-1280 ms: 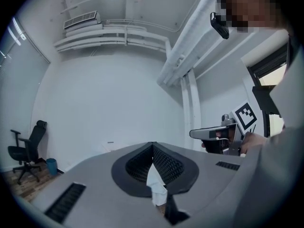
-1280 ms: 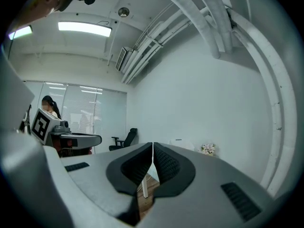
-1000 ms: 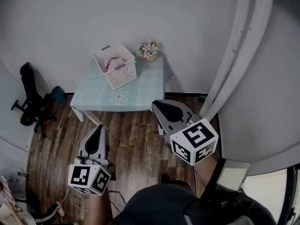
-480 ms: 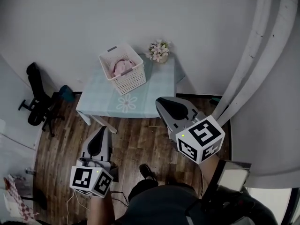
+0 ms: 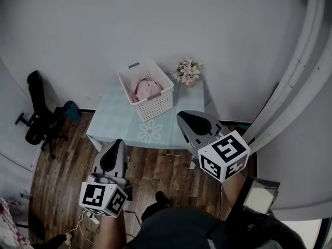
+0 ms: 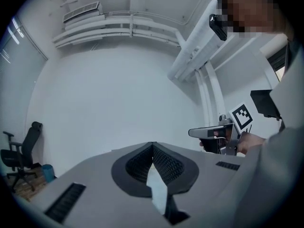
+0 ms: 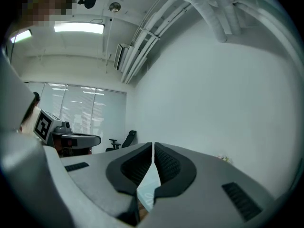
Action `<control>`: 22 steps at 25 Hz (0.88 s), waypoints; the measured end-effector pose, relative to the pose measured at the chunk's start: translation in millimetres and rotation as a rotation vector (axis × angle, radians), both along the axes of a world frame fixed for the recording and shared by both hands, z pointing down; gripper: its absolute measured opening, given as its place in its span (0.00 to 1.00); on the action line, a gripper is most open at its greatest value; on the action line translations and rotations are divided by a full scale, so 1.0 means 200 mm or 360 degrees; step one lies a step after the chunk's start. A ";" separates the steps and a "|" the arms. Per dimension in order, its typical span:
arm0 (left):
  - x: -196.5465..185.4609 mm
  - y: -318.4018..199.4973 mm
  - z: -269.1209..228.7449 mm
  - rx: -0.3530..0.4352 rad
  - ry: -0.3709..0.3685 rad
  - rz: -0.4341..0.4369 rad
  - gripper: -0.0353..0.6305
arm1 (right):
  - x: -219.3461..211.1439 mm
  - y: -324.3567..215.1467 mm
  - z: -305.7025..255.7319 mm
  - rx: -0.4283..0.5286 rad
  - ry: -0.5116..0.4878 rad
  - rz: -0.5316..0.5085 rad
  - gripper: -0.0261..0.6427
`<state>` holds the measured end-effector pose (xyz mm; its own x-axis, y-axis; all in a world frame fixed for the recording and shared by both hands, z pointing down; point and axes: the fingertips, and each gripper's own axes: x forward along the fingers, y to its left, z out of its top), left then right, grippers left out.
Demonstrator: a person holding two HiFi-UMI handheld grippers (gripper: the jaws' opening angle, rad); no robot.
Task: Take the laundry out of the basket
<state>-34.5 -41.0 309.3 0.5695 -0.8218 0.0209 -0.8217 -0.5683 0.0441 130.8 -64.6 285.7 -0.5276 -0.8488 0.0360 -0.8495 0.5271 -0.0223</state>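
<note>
A white laundry basket point(image 5: 155, 104) stands on the far left part of a pale blue table point(image 5: 171, 130) against the wall, seen in the head view. Pink laundry point(image 5: 146, 89) lies inside it. Both grippers hang over the wooden floor, short of the table's near edge. My left gripper point(image 5: 116, 143) is shut with nothing in it; in the left gripper view its jaws point(image 6: 152, 144) meet. My right gripper point(image 5: 182, 116) is shut and empty too, at the table's near right corner, and its jaws point(image 7: 153, 144) touch.
A small pot of flowers point(image 5: 188, 71) stands at the table's far right corner. A black office chair point(image 5: 37, 112) and a teal object point(image 5: 70, 109) stand to the left. A pale curtain point(image 5: 298, 77) hangs at the right. Cables point(image 5: 85, 218) lie on the floor.
The table and basket have slid down and right in the head view, nearer to both grippers. Both grippers have stayed shut and kept their places in the picture.
</note>
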 end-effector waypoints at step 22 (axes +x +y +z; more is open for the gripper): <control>-0.47 -0.83 0.10 -0.0109 0.0175 0.0010 0.06 | -0.41 -0.83 0.02 -0.0124 0.0085 0.0051 0.07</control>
